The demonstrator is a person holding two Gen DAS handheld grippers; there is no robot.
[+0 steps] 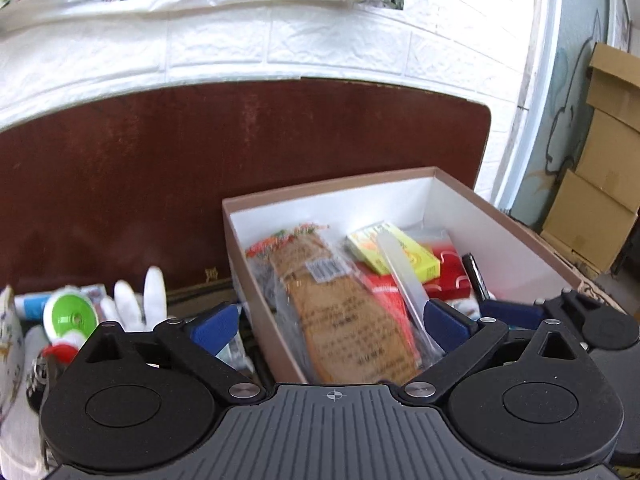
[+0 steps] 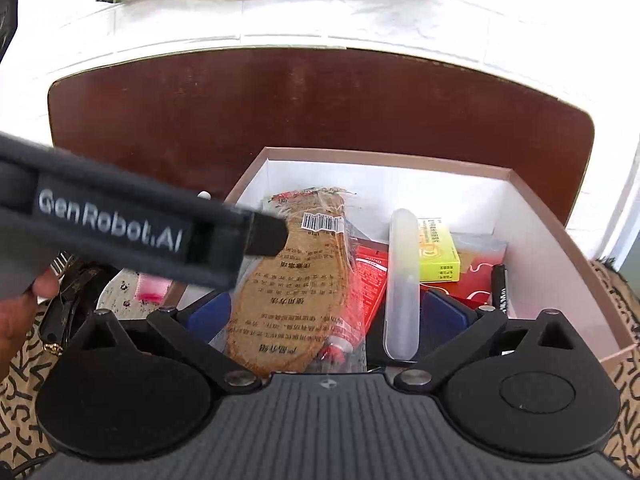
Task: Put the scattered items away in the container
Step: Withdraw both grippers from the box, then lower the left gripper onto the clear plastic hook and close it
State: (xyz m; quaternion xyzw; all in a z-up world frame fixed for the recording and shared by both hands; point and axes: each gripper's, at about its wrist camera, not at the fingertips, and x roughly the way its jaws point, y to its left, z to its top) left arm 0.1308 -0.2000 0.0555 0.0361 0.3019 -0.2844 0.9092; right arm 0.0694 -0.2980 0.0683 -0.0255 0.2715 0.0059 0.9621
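— Several things already lie inside the open pinkish-brown cardboard box with white inner walls (image 2: 552, 220): a tan insole sealed in clear plastic (image 2: 288, 280), a frosted translucent toothbrush case (image 2: 400, 280), a small yellow-green carton (image 2: 438, 254), a red packet (image 2: 370, 280) and a black pen (image 2: 500, 288).

— How do they sit?

— That insole runs lengthwise along the box's left half. Beside it lies the toothbrush case, partly over the red packet, with the yellow-green carton just to its right and the pen against the right wall.

— And the claws?

— Both stand wide apart with nothing pinched. The right gripper (image 2: 332, 316) hangs over the near end of the box, its blue pads either side of the insole and case without pressing them. The left gripper (image 1: 332, 326) straddles the box's near left corner, one pad outside, one pad inside.

— What remains outside?

— Left of the box, on the dark reddish-brown table (image 1: 200, 160), a green-and-white round object (image 1: 70, 316), a white glove (image 1: 140, 300) and a blue-and-white tube (image 1: 30, 306) lie close together. The left-wrist picture is blurred there, so finer detail is unclear.

— Anything else?

— A black strap printed "GenRobot.AI" (image 2: 120, 228) crosses the right-wrist view, with part of a person's hand (image 2: 20, 312) below it.
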